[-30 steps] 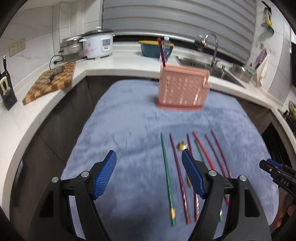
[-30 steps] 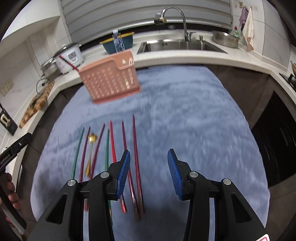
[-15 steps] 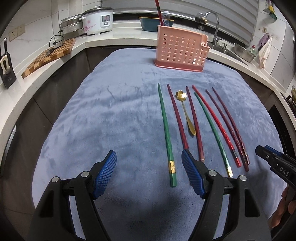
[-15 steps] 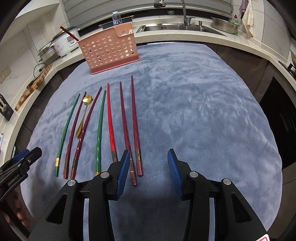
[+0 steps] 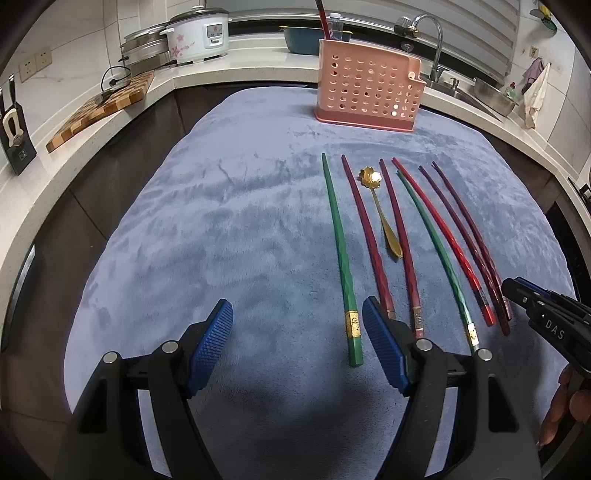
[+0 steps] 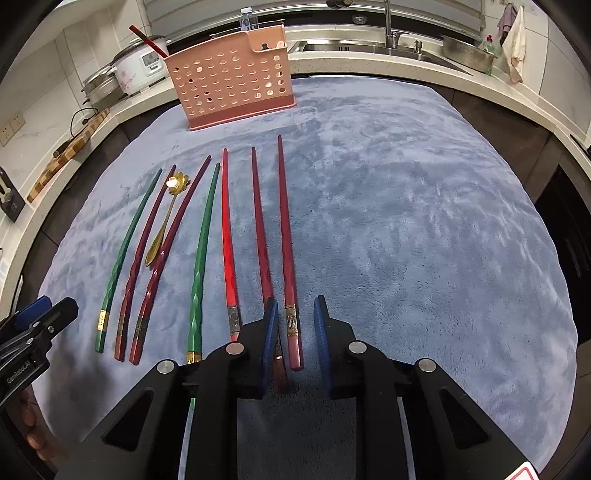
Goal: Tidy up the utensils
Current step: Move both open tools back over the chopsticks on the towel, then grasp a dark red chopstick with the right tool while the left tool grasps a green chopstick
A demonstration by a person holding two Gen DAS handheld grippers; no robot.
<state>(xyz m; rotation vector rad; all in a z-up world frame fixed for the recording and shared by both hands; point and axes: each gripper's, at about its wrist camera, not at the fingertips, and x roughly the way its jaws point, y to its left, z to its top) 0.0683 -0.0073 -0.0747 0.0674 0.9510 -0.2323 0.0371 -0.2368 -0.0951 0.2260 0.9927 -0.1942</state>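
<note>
Several chopsticks lie side by side on a blue-grey cloth (image 6: 406, 221): two green, one bright red (image 6: 226, 236), the others dark red. A gold spoon (image 6: 162, 229) lies among them. A pink perforated holder (image 6: 231, 77) stands at the far end with one red chopstick (image 6: 147, 40) in it. My right gripper (image 6: 293, 339) is open, its jaws straddling the thick end of the rightmost dark red chopstick (image 6: 286, 236). My left gripper (image 5: 297, 347) is open and empty, low over the cloth, just left of the leftmost green chopstick (image 5: 340, 254).
A white counter curves around the table, with a rice cooker (image 5: 197, 35), a wooden cutting board (image 5: 99, 107), a sink and tap (image 5: 432, 40) and a metal bowl (image 6: 469, 50). The holder also shows in the left wrist view (image 5: 369, 86).
Both grippers have come lower and nearer the chopsticks' thick ends. The right gripper has narrowed its opening and moved over the rightmost chopstick. The left gripper stays wide open.
</note>
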